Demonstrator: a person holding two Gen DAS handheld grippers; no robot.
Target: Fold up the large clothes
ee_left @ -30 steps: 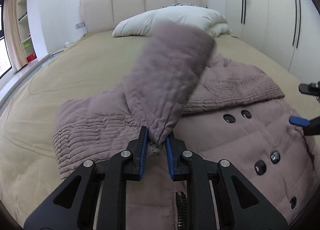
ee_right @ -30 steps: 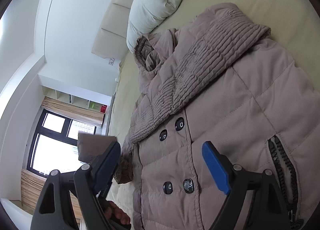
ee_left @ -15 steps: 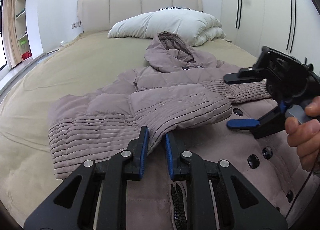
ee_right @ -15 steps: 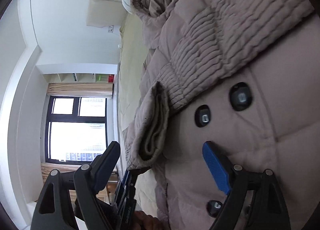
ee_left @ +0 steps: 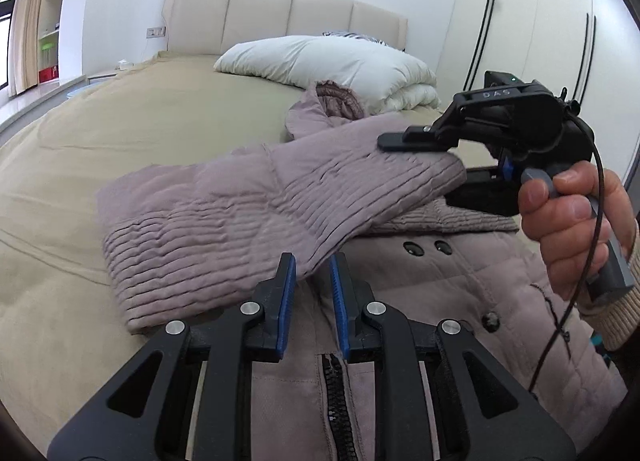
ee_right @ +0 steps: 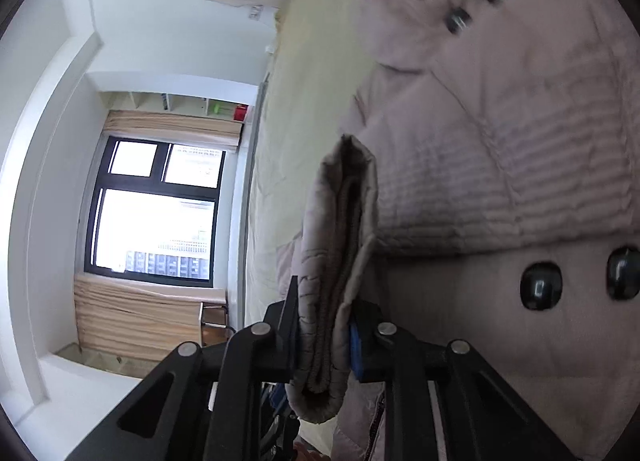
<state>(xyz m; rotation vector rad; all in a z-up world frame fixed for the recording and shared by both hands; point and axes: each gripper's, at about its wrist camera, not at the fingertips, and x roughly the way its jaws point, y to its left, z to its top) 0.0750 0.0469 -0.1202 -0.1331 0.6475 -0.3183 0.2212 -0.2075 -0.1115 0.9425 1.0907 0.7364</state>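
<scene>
Soft, light, bulky mauve quilted puffer coat (ee_left: 460, 301); ribbed sleeve cuff (ee_left: 404, 189) at 2 o'clock clamped by right hand-held gripper (ee_right: 324, 337). Left hand-held gripper (ee_left: 312, 281) narrow, probably pinching the sleeve's edge.

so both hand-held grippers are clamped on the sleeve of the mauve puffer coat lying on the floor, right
Nearly. The coat lies on the bed, not the floor; the left wrist view shows the tan bedspread under it, with the pillow and headboard beyond. The rest holds: the left hand-held gripper and the right hand-held gripper both clamp the sleeve.
</scene>
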